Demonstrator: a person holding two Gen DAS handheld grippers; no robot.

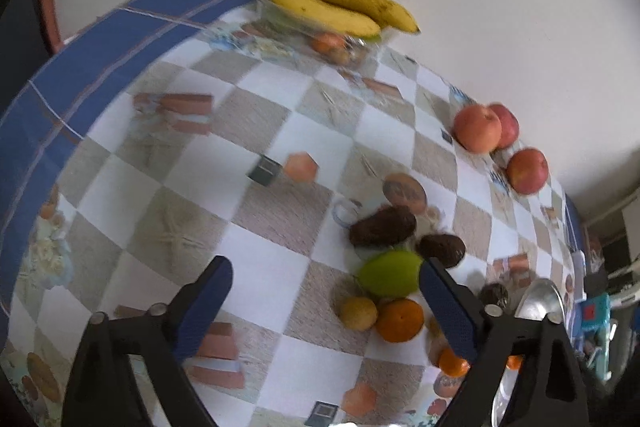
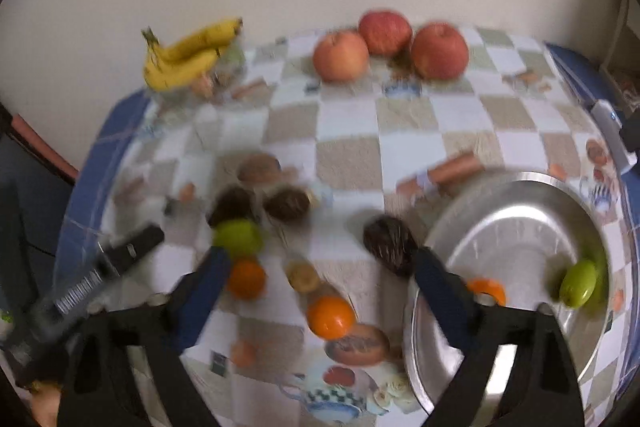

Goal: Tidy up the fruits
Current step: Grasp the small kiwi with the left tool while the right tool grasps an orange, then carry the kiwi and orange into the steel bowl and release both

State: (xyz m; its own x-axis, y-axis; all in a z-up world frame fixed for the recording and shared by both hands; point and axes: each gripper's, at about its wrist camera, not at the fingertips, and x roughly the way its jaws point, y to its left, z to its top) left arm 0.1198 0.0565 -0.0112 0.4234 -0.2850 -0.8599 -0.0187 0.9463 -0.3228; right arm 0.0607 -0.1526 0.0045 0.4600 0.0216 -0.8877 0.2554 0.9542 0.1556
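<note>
My left gripper (image 1: pixel 326 285) is open and empty above the checked tablecloth (image 1: pixel 272 131), left of a green fruit (image 1: pixel 390 273), two dark avocados (image 1: pixel 382 227), a small yellow fruit (image 1: pixel 359 313) and an orange (image 1: pixel 400 320). My right gripper (image 2: pixel 320 267) is open and empty above an orange (image 2: pixel 331 317) and a yellowish fruit (image 2: pixel 304 277). A dark avocado (image 2: pixel 390 245) lies by its right finger. A steel bowl (image 2: pixel 516 219) at the right holds a green fruit (image 2: pixel 579 283) and an orange (image 2: pixel 486 290). The left gripper's body (image 2: pixel 100 267) shows at the left.
Bananas (image 1: pixel 336 1) rest on a clear container (image 1: pixel 360 45) at the far edge by the wall. Three red apples (image 2: pixel 390 45) stand at the back. Another orange (image 2: pixel 246 279) and green fruit (image 2: pixel 238 237) lie near the right gripper's left finger. The table's blue border (image 1: pixel 100 47) curves left.
</note>
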